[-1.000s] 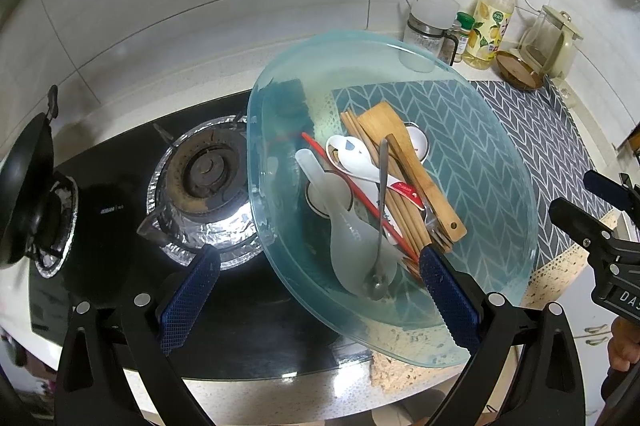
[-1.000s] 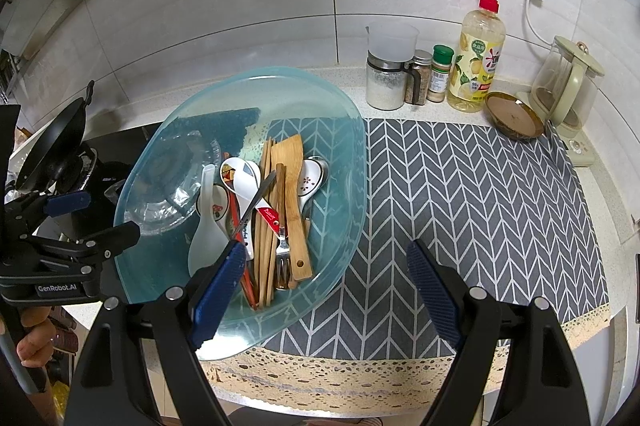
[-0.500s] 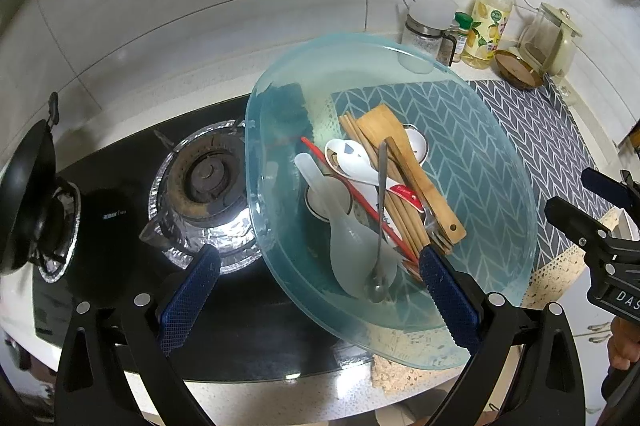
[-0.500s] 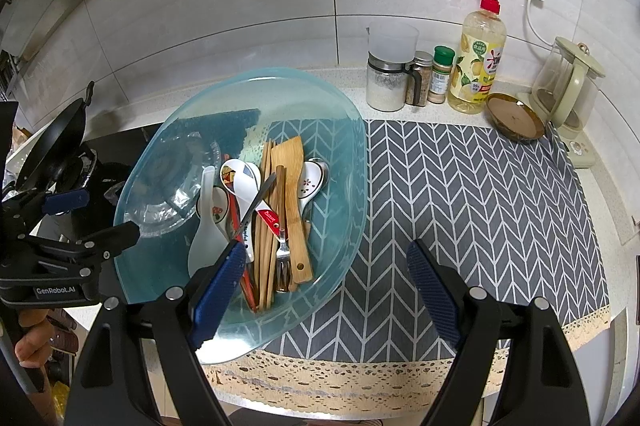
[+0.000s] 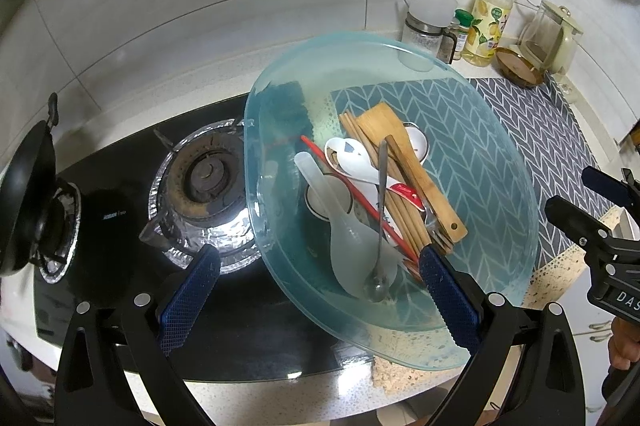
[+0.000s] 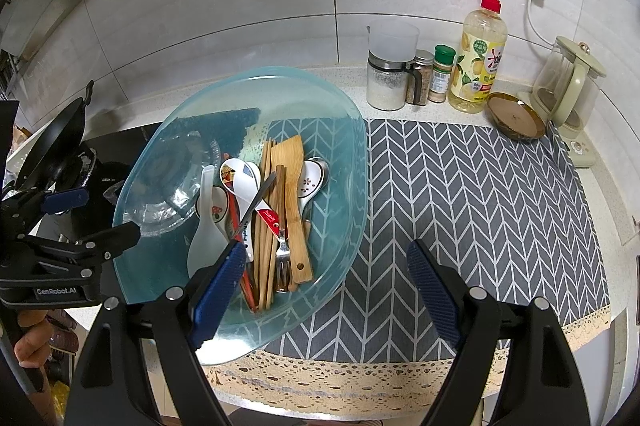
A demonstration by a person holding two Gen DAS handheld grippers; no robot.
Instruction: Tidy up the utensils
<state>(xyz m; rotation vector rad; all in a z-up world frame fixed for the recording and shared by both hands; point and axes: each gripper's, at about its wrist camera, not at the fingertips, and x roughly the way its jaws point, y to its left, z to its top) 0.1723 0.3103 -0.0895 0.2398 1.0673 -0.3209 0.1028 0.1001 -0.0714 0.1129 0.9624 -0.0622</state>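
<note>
Utensils (image 6: 276, 218) piled in blue glass dish (image 6: 344, 185) on mat (image 6: 480, 205)

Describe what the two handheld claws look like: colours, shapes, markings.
Both the left claw and the right claw have black Y-shaped frames with silver rivets and two long fingers padded in textured blue. White lettering reads "GenRobot.AI" on the left body and "DAS..." on the right. Bare hands hold them.

The left wrist view looks down from over the stove (image 5: 200, 181), facing right toward the blue tray (image 5: 500, 161). The right wrist view looks down from over the patterned mat (image 6: 480, 209), near its front edge. Both views share the tray (image 6: 344, 129).
</note>
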